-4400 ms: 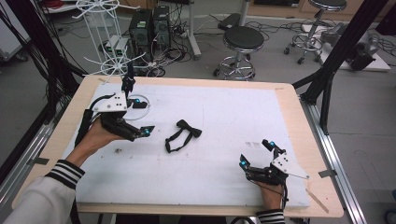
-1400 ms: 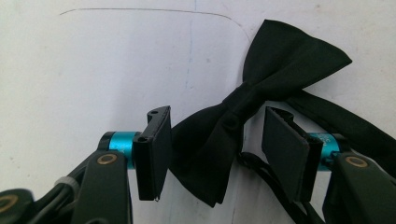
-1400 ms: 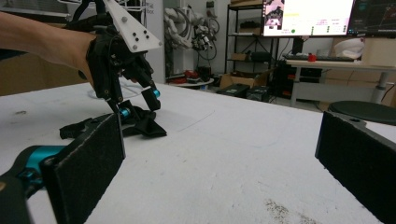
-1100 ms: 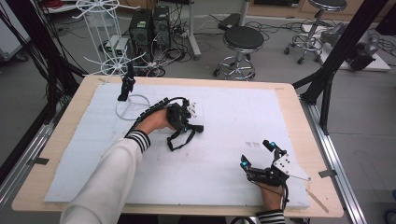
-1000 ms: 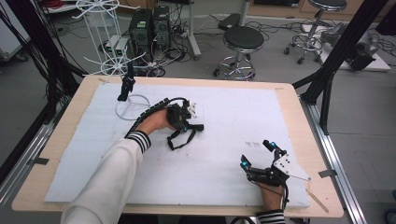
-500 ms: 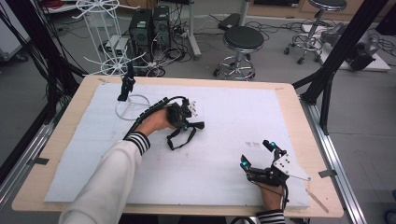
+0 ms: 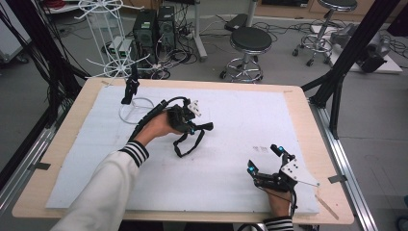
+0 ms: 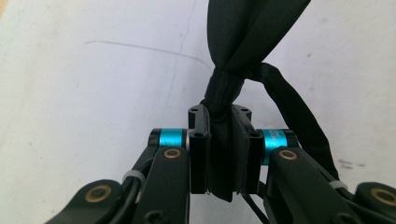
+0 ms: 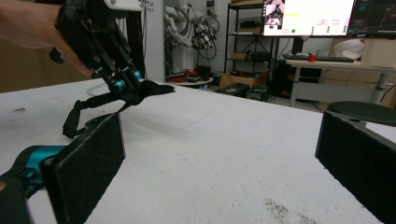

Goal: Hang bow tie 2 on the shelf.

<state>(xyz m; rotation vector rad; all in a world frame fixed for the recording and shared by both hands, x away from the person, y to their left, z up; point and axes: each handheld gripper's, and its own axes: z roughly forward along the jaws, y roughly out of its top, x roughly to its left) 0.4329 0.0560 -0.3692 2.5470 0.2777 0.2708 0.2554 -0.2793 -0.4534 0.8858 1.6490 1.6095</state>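
Black tongs (image 7: 192,126) with cyan joints; white sleeve (image 7: 103,192), seemingly black-striped at the cuff.

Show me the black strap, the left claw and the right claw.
black strap (image 7: 188,143), high view, hanging loop.
left claw (image 8: 219,154), left gripper view, midway between fingertips, clamped on strap.
right claw (image 7: 263,159), high view, open gap between fingertips.

1. The black strap (image 8: 254,28) runs off the top edge of the left gripper view.
2. The left gripper (image 7: 188,124) partly hides the strap's pinched fold.
3. The screen (image 9: 308,16) text is too small to read.
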